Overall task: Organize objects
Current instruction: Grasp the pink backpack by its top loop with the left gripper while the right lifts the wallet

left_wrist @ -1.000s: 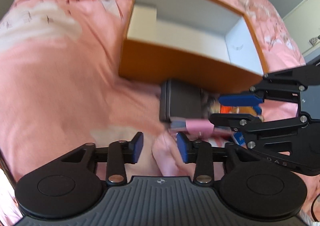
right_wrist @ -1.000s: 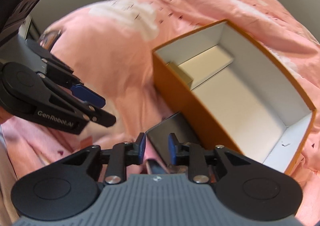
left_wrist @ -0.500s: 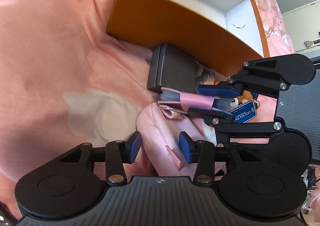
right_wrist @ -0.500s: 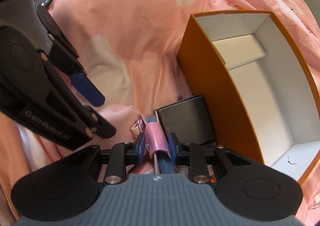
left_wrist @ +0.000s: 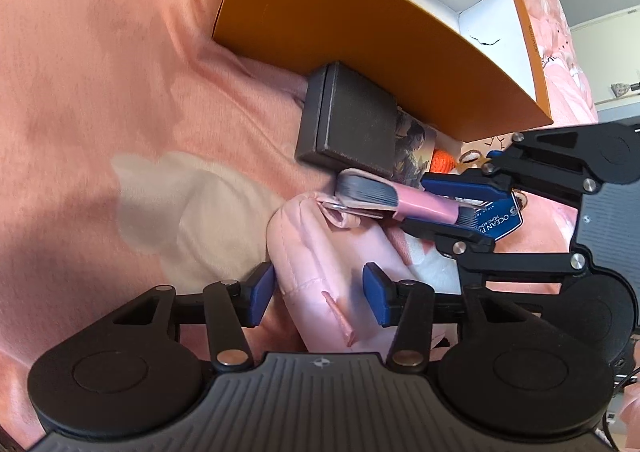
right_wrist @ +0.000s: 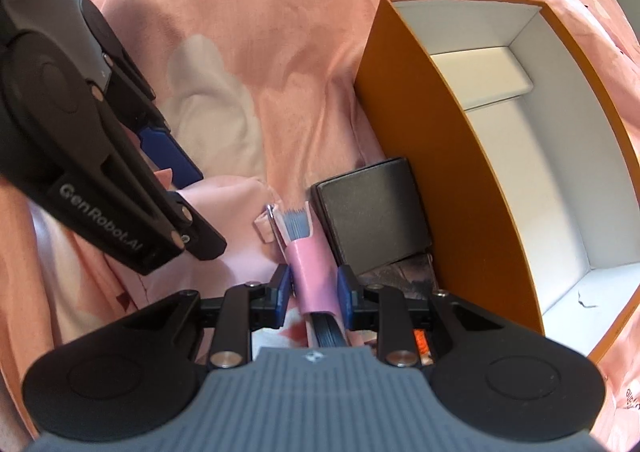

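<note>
On a bed covered with a pink floral sheet (right_wrist: 280, 52), an open orange box (right_wrist: 440, 180) with a white inside sits tilted on the soft bedding, its long orange wall facing the two grippers. Pressed against the foot of that wall lies a dark grey flat box (left_wrist: 352, 124), and beside it, partly under the orange wall, a picture card (left_wrist: 412, 148) peeks out. The right gripper (right_wrist: 312, 290) points steeply down and its blue pads are clamped on a pink-sleeved stack of thin blue-grey sheets (right_wrist: 308, 252) — the pink band sits squarely between the pads, and the ribbed free end of the stack juts out towards the dark box, just beside its near edge. In the left wrist view the same stack (left_wrist: 384, 196) reaches from the right gripper (left_wrist: 444, 208) across to a raised fold of the sheet. The left gripper (left_wrist: 318, 294) has just been opening its jaws; they stand apart on either side of a bunched ridge of pale pink cloth (left_wrist: 320, 252), with the left pad close against the fold and the right pad clear of it. Near the right gripper, a blue tag with white lettering (left_wrist: 500, 220) and something orange (left_wrist: 442, 160) lie on the bedding, partly hidden by the black linkage.
</note>
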Motion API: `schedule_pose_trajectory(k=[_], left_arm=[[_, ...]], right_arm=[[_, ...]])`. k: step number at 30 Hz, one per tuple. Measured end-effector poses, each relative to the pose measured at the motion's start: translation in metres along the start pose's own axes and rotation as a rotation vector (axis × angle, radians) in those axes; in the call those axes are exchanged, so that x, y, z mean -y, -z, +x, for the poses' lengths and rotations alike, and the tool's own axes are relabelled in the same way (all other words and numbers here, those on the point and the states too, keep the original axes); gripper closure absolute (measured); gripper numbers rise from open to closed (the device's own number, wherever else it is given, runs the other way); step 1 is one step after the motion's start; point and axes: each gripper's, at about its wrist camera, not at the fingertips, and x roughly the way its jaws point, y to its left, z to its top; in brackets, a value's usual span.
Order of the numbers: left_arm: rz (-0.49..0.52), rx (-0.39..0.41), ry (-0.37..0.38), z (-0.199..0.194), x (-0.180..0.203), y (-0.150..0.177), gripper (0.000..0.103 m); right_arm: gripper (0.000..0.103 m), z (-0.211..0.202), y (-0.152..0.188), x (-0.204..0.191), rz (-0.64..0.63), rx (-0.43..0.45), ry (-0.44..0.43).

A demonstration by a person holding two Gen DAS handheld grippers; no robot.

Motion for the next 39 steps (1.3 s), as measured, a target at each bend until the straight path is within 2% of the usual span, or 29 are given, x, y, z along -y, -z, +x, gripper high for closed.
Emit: schedule_pose_trajectory(k=[4,9,14,17,20,24,28,31,35,39], left_arm=[[0.0,0.05,-0.004,-0.006,0.002,0.003,0.06],[0.055,0.137,-0.036,-0.021,0.012,0.007,0.066],[0.187,0.301,-0.198,-0.056,0.032,0.01,0.067],[0.254,0.362,-0.276,-0.071,0.042,0.011,0.067],[0.321,0.381,-0.366,-0.071,0.051,0.011,0.067],[0.369,0.361,-0.472,-0.051,0.056,0.006,0.067],[0.368,0.352,-0.477,-0.041,0.052,0.005,0.064],[0.361,0.355,-0.431,-0.048,0.051,0.006,0.06],[0.317,0.35,-0.286,-0.055,0.05,0.001,0.057],[0.255,0.313,-0.079,-0.054,0.045,-0.004,0.057]], right_arm=[[0.078,-0.004,0.006,-0.002,0.016,0.025,0.017],[0.079,-0.016,0.011,0.001,0.069,0.079,0.027],[0.081,-0.038,0.015,0.005,0.136,0.165,0.031],[0.081,-0.047,0.015,0.008,0.196,0.229,0.03],[0.081,-0.052,0.014,0.013,0.283,0.297,0.016],[0.081,-0.044,0.016,0.019,0.42,0.363,-0.011],[0.081,-0.03,0.031,0.026,0.576,0.386,-0.034],[0.081,-0.02,0.048,0.032,0.696,0.399,-0.063],[0.081,-0.018,0.063,0.037,0.798,0.442,-0.091],[0.081,-0.018,0.07,0.038,0.844,0.462,-0.087]])
